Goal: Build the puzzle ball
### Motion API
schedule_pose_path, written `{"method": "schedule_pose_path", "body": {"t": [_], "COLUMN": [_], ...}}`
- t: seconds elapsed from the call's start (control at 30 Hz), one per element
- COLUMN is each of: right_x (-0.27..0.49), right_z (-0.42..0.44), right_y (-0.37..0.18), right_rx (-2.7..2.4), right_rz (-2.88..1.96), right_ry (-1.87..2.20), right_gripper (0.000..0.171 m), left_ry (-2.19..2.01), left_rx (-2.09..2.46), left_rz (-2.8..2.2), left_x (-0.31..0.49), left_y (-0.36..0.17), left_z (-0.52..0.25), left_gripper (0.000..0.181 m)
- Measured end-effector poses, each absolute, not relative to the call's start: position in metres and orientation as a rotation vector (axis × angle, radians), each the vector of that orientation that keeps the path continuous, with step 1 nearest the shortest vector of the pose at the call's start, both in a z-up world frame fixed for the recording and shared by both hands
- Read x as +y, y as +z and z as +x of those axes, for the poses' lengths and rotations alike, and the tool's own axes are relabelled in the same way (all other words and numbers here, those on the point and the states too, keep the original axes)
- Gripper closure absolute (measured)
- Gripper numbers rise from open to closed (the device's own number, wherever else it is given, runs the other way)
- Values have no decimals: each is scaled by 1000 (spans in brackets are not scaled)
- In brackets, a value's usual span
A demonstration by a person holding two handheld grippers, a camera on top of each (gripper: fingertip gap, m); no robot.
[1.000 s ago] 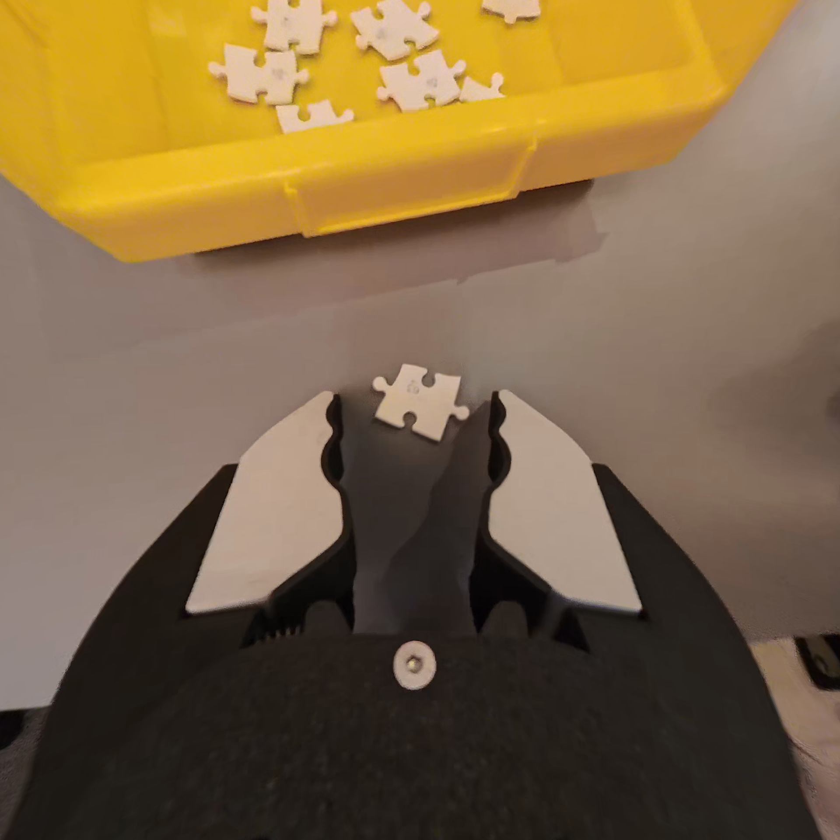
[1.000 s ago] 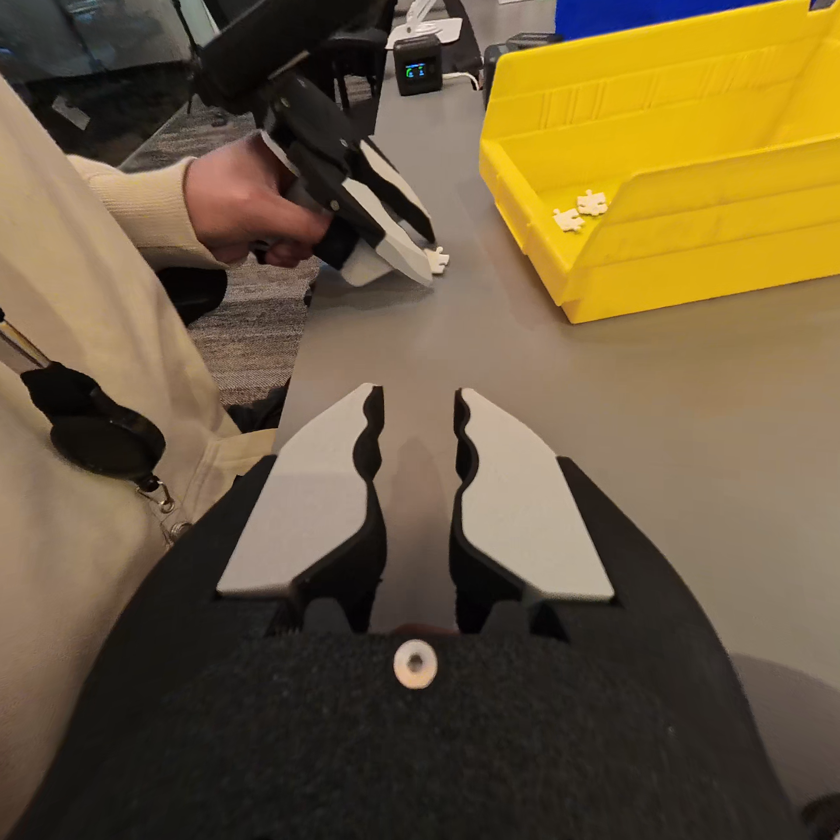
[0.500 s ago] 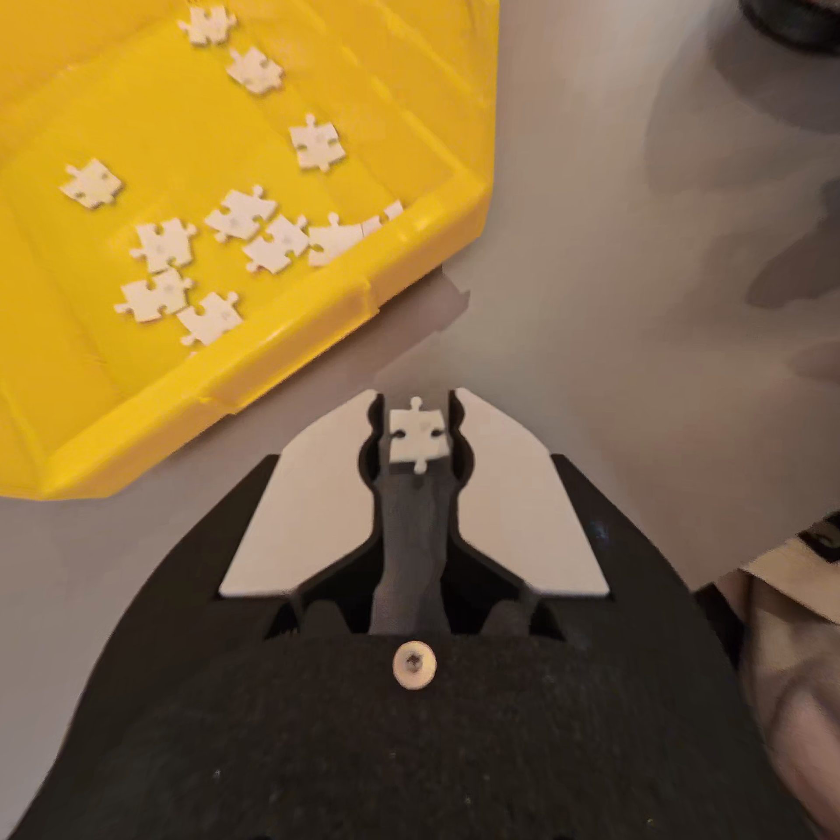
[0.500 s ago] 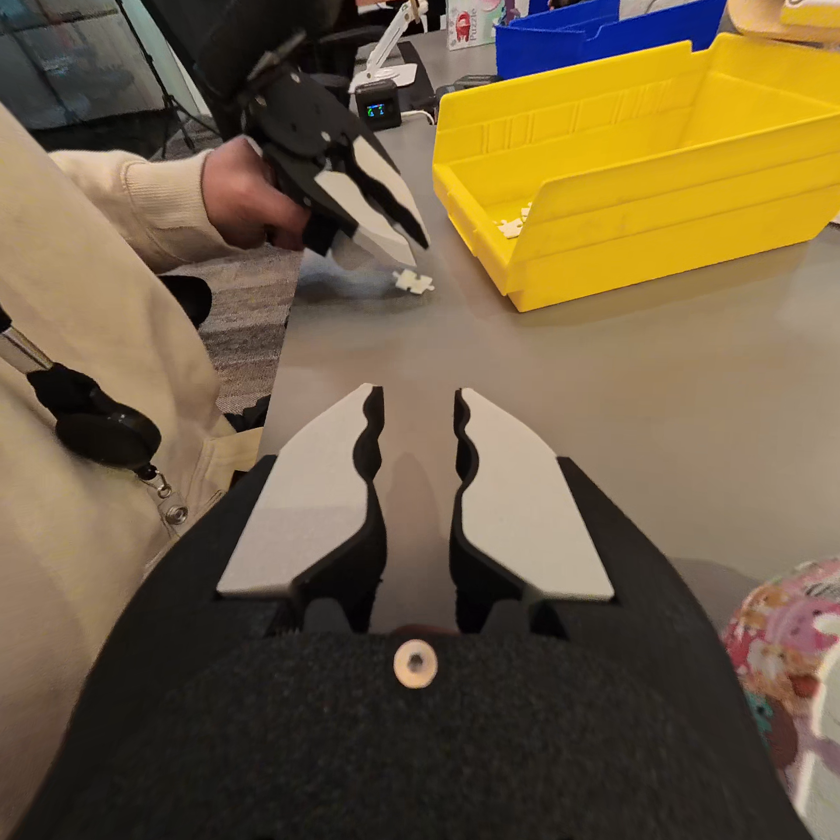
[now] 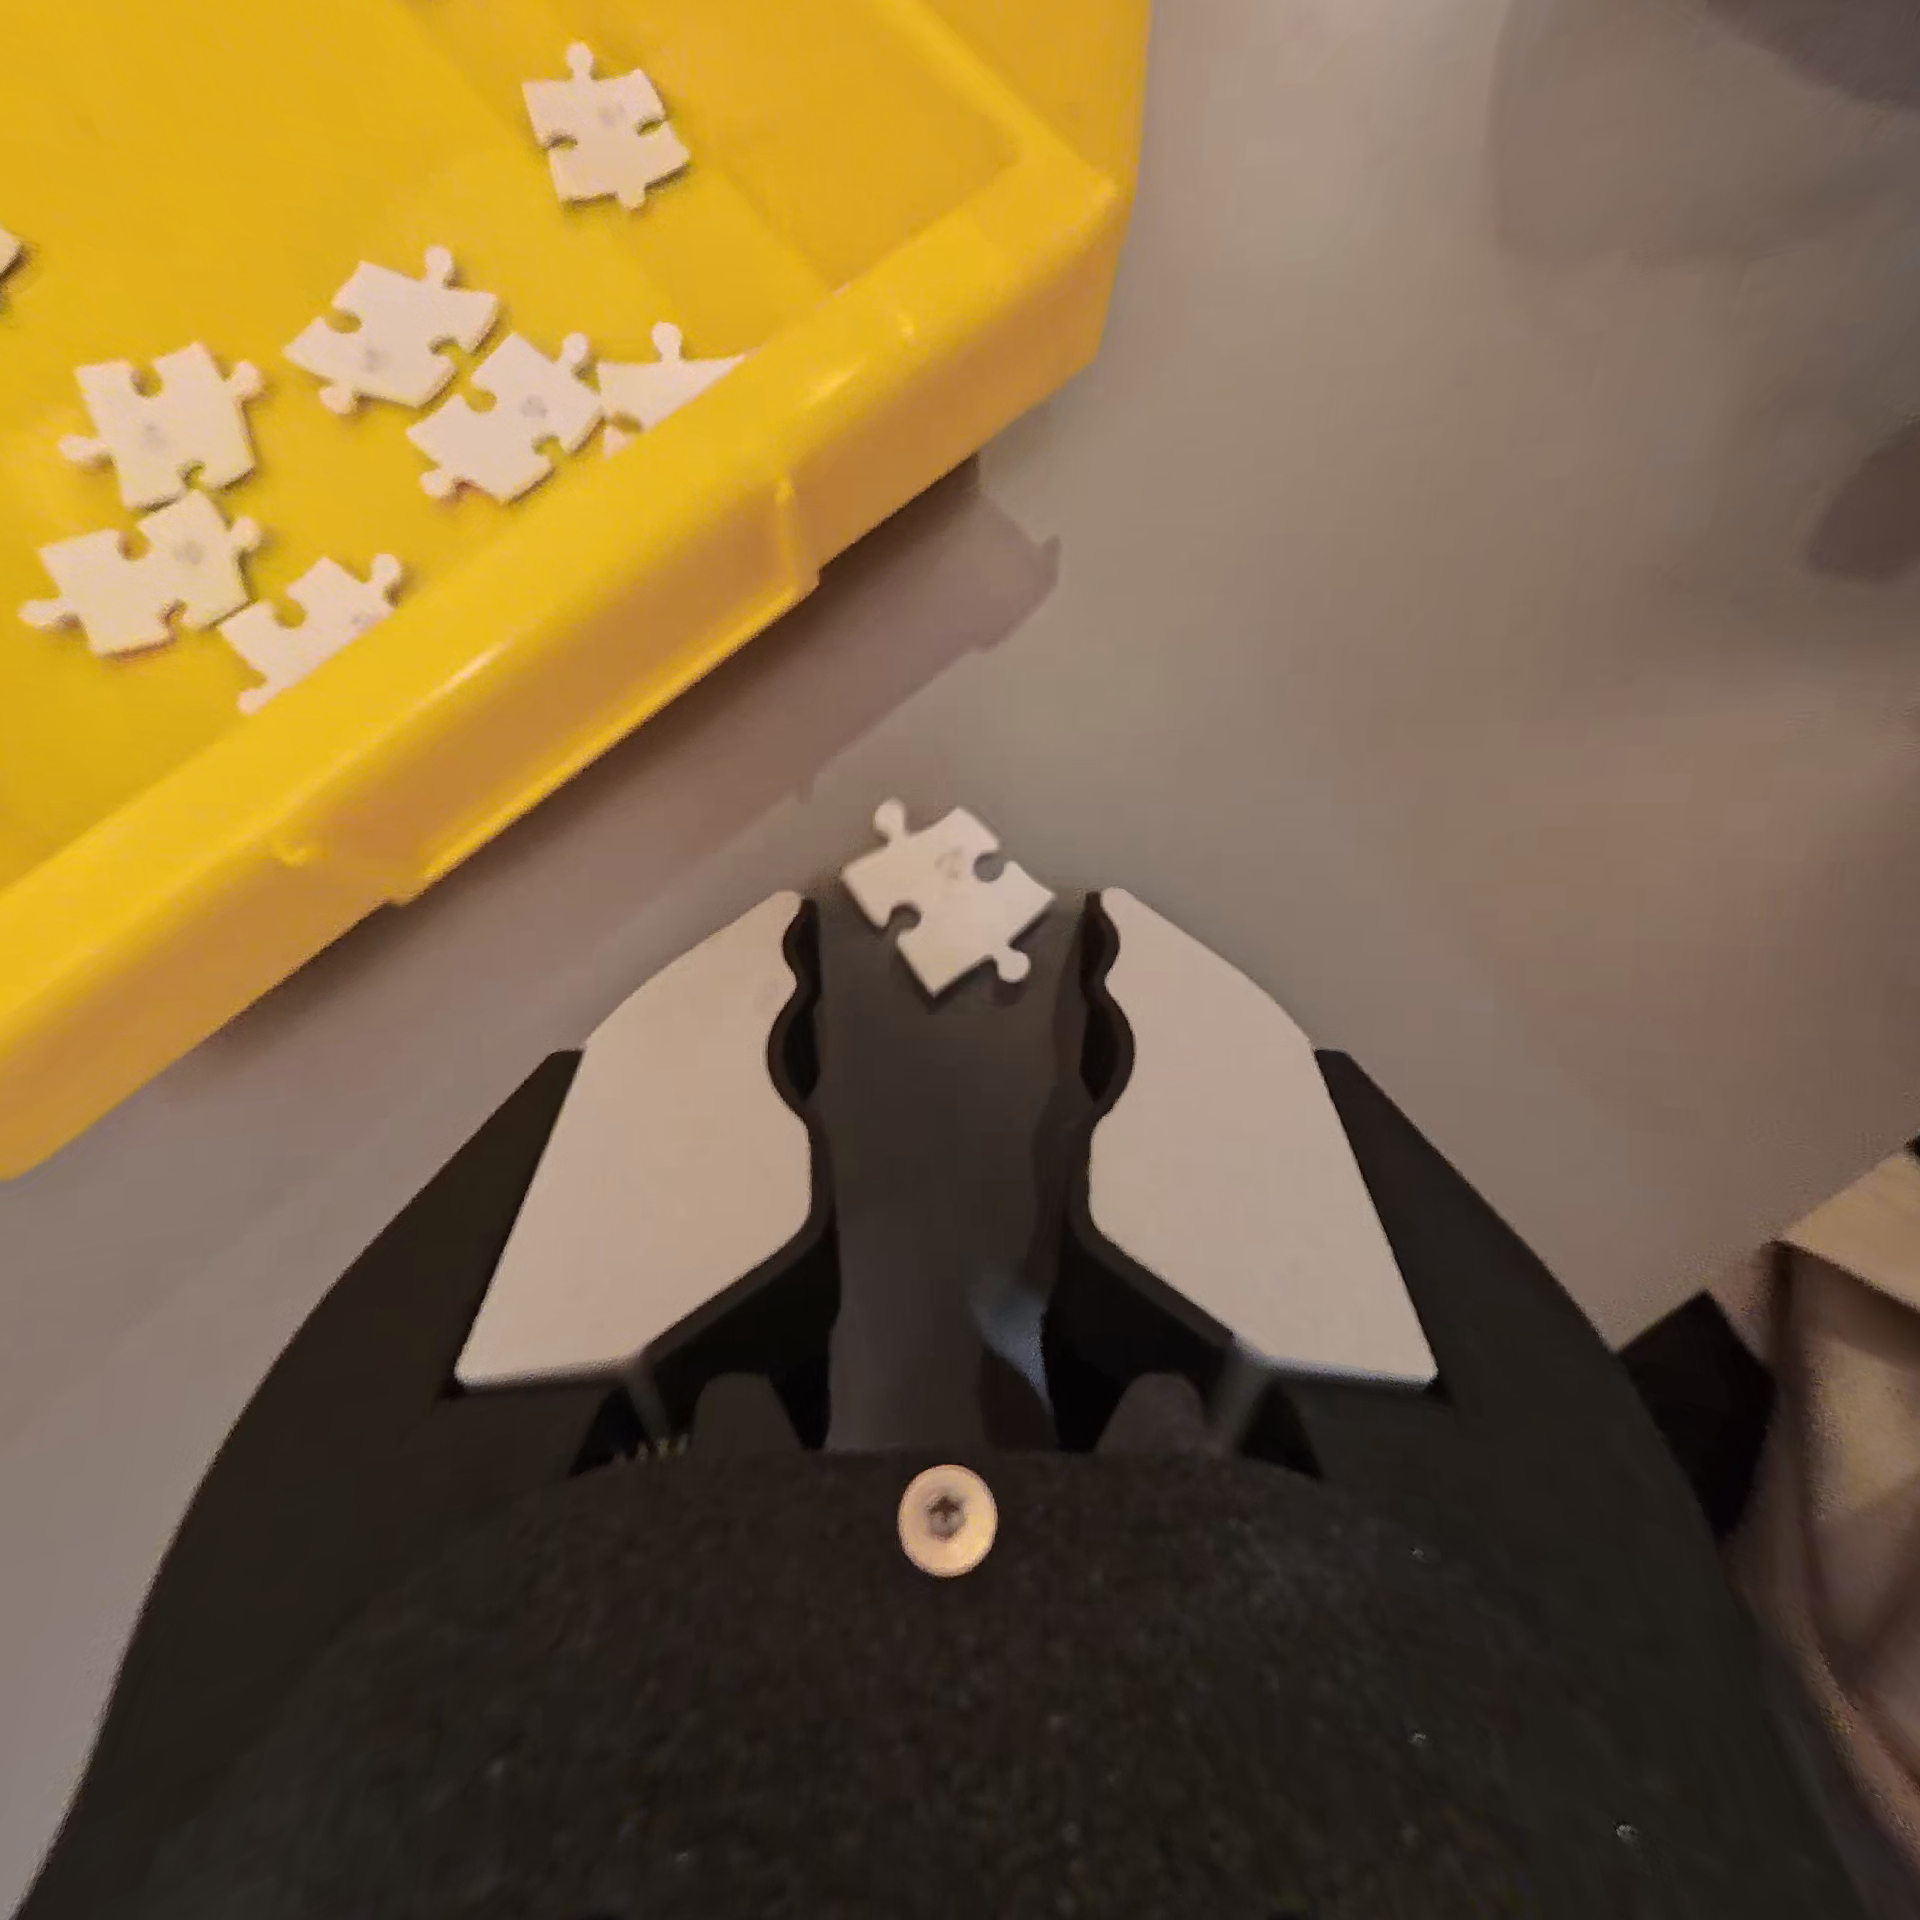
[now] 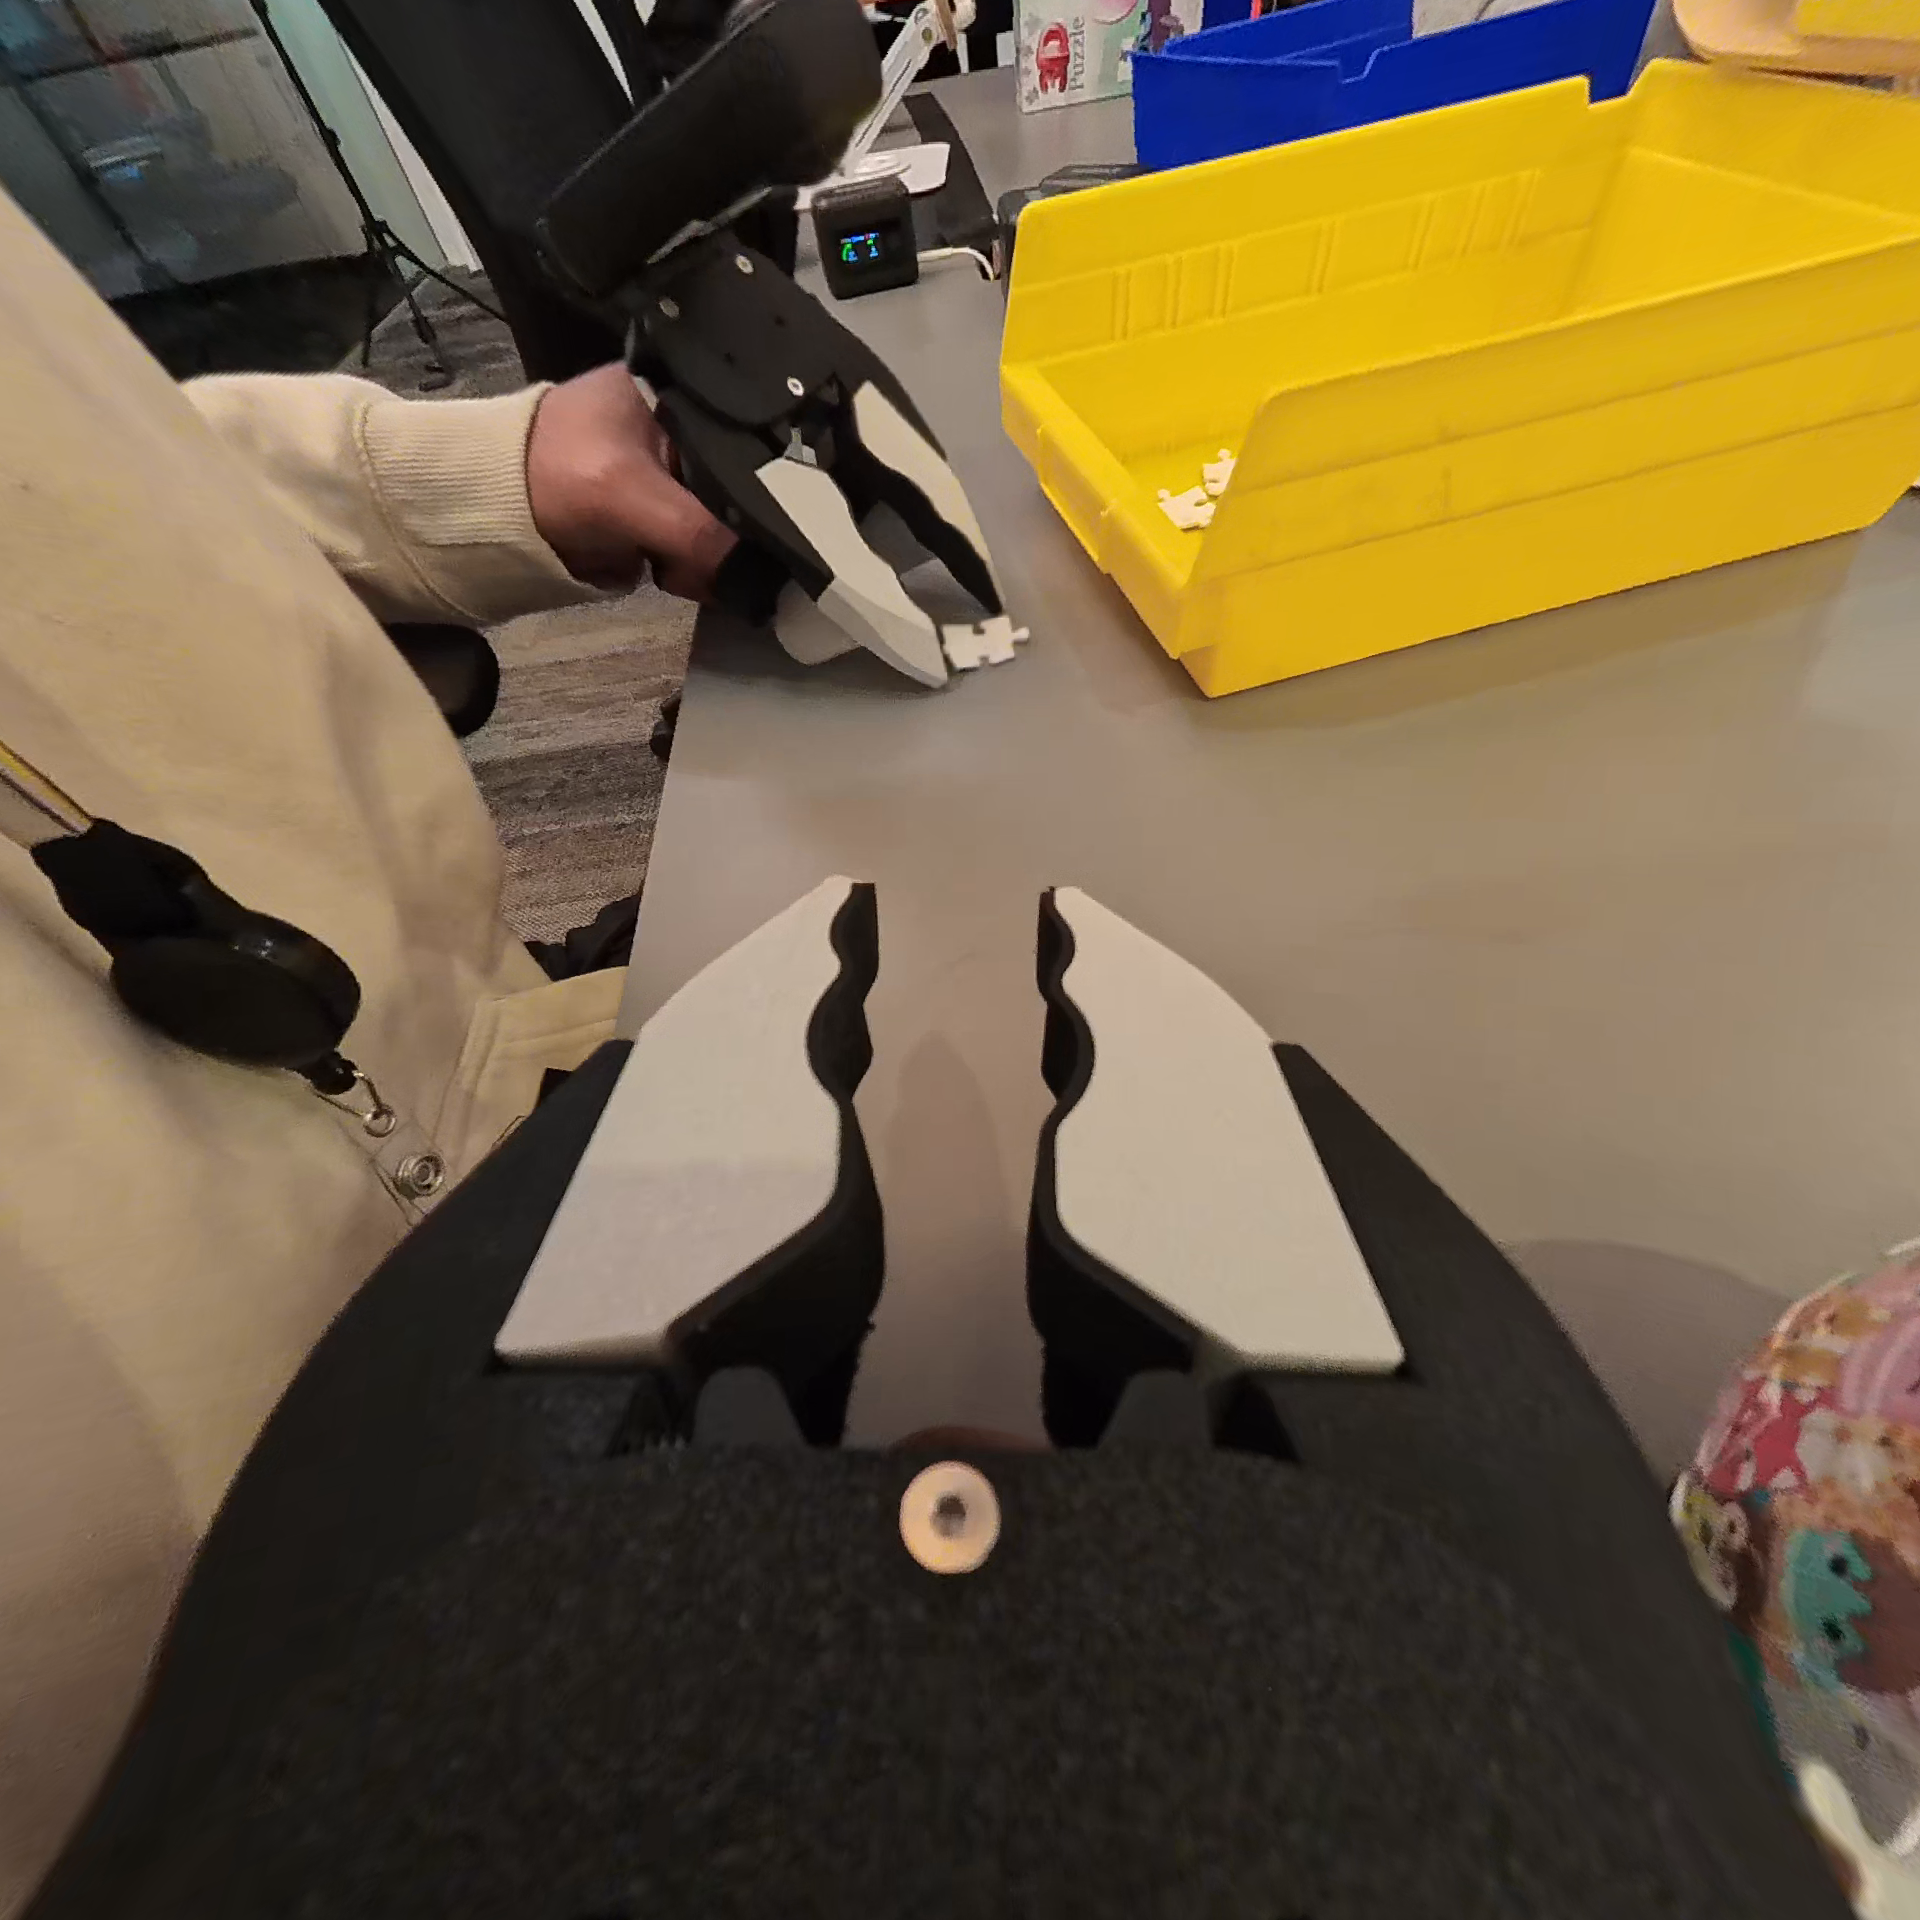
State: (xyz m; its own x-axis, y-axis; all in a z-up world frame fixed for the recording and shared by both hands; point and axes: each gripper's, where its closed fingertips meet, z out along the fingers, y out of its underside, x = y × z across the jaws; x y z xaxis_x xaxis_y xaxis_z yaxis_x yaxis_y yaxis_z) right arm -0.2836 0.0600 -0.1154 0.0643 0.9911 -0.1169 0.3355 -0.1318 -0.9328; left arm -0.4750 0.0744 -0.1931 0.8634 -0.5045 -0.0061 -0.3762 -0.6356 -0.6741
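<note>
A white puzzle piece lies flat on the grey table, just in front of the yellow bin. My left gripper is open, with its fingertips low at the table on either side of the piece and not closed on it. In the right wrist view the left gripper is tilted down at the same piece. My right gripper is open and empty above bare table. The partly built colourful puzzle ball sits at the lower right of that view.
The yellow bin holds several loose white pieces. A blue bin and a small device with a lit screen stand behind it. The person's beige sleeve and torso fill the left, at the table's edge. The left gripper's tips are roughly 20 cm from the right gripper's.
The left gripper has dropped lower to the table and its jaws have spread wider around the piece, which now lies turned at an angle. The right gripper has barely moved and stays open.
</note>
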Motion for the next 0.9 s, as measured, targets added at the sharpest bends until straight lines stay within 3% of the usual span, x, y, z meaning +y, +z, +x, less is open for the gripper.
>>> {"method": "schedule_pose_path", "body": {"t": [0.07,0.37,0.4,0.43,0.47,0.6,0.9], "right_x": [60,62,63,64,65,66,111], "right_z": [-281,-265,-262,-259,-256,-241,-119], "right_y": [-116,-111,-111,-110,-110,-110,-100], "right_rx": [-1345,-1328,-1323,-1318,-1313,-1305,-1096], "right_rz": [-1592,-1586,-1588,-1588,-1587,-1600,-1698], "right_ry": [1087,1073,1071,1069,1069,1040,754], "right_gripper": [142,142,142,142,142,142,130], "left_ry": [-226,-357,-375,-373,-342,-317,-434], "left_rx": [635,797,886,1003,1124,1387,1227], "left_rz": [-2322,-2195,-2148,-2098,-2054,-2078,-2039], "left_x": [79,85,87,90,94,108,111], "left_y": [-193,-174,-167,-164,-165,-185,-146], "left_z": [-466,-389,-372,-357,-345,-334,-304], "left_gripper": [144,146,151,178,179,162,156]}}
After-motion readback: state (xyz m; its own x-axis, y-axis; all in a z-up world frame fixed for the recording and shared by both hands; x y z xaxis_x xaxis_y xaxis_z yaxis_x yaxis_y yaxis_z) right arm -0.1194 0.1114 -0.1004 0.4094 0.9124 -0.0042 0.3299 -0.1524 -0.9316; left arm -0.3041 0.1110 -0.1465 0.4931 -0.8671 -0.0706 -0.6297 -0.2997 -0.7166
